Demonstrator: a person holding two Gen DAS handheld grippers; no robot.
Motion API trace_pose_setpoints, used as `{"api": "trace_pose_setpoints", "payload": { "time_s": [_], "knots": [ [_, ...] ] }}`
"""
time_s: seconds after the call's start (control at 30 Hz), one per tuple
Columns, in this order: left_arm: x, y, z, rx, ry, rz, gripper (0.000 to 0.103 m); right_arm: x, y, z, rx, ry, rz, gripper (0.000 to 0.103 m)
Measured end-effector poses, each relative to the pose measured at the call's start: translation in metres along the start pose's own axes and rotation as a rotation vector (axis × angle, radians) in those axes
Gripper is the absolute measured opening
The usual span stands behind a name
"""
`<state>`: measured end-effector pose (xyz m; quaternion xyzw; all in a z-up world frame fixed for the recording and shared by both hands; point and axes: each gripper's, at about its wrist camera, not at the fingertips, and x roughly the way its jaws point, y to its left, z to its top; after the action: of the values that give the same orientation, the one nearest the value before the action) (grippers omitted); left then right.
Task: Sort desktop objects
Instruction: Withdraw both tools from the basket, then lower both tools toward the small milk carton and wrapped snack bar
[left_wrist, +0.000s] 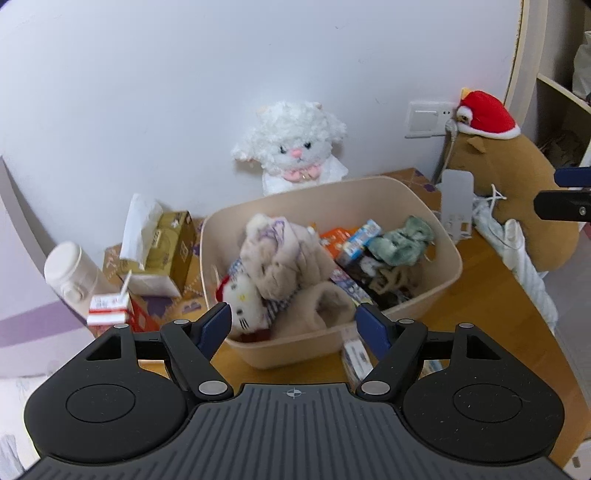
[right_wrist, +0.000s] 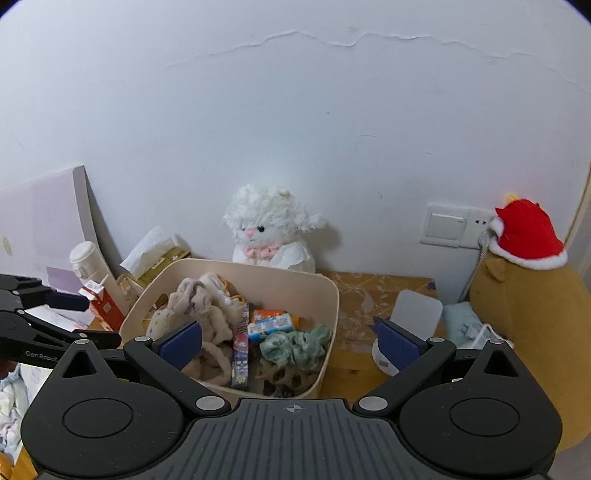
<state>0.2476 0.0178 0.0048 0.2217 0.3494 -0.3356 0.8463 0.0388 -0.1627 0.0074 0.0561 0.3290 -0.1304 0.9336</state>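
Left wrist view: white lamb plush (left_wrist: 295, 144), tissue box (left_wrist: 162, 254), white bottle (left_wrist: 72, 273) and brown plush (left_wrist: 517, 192) surround the beige bin (left_wrist: 448, 266) of sorted items; left gripper (left_wrist: 295, 326) spread wide, empty, above its near rim.

Right wrist view: right gripper (right_wrist: 290, 341) wide, empty, over the bin (right_wrist: 332, 306); the left gripper's arm reads "Gen Robot".

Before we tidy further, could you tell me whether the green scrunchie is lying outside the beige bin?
No, the green scrunchie lies inside the beige bin, beside the snack packets.

Open-topped bin (right_wrist: 334, 295), plush toys (right_wrist: 271, 229) behind
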Motion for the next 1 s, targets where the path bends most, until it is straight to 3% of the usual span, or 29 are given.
{"api": "trace_pose_setpoints", "payload": {
  "time_s": [0.2,0.53,1.0],
  "knots": [
    [-0.009,-0.008,-0.027,0.015,0.016,0.015,0.076,-0.020,-0.003,-0.028,0.002,0.010,0.030,0.103],
    [-0.016,-0.020,-0.074,0.025,0.089,-0.037,0.076,-0.042,-0.004,-0.090,0.001,0.043,0.042,0.103],
    [0.005,-0.040,-0.117,0.035,0.127,-0.051,0.076,-0.027,0.009,-0.166,-0.022,0.120,0.008,0.103]
  ]
}}
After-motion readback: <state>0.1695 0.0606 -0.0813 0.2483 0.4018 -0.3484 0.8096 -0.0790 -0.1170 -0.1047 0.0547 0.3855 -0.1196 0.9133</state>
